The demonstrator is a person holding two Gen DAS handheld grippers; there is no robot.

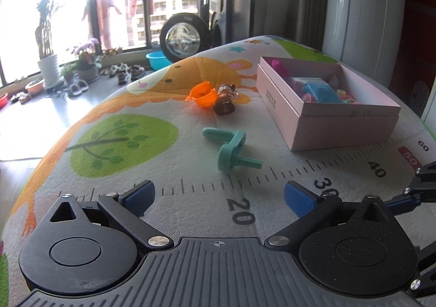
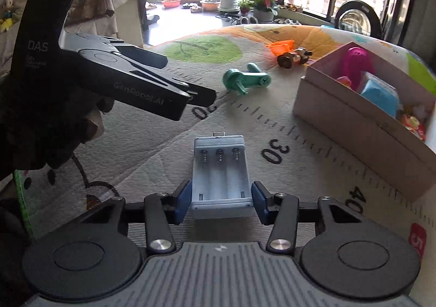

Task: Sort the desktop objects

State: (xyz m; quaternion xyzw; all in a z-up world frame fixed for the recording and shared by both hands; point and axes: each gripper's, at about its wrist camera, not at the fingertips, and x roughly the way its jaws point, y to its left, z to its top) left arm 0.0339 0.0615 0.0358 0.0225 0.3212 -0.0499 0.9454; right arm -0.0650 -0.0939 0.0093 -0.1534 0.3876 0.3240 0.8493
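Our right tongs (image 2: 221, 202) bracket the battery holder (image 2: 220, 179), pads barely off its sides: light, stiff, slick plastic, so we squeeze mid-wall. Left tongs (image 1: 218, 195) gape empty.

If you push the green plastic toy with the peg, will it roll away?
Probably not far: the green plastic crank-shaped toy lies flat on the soft printed mat, and its jutting peg should stop rolling. It looks stiff and likely light.

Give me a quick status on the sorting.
Left hand-held gripper open, empty. Right hand-held gripper straddling grey battery case, small gaps at the pads. Pink box to its right, path clear.
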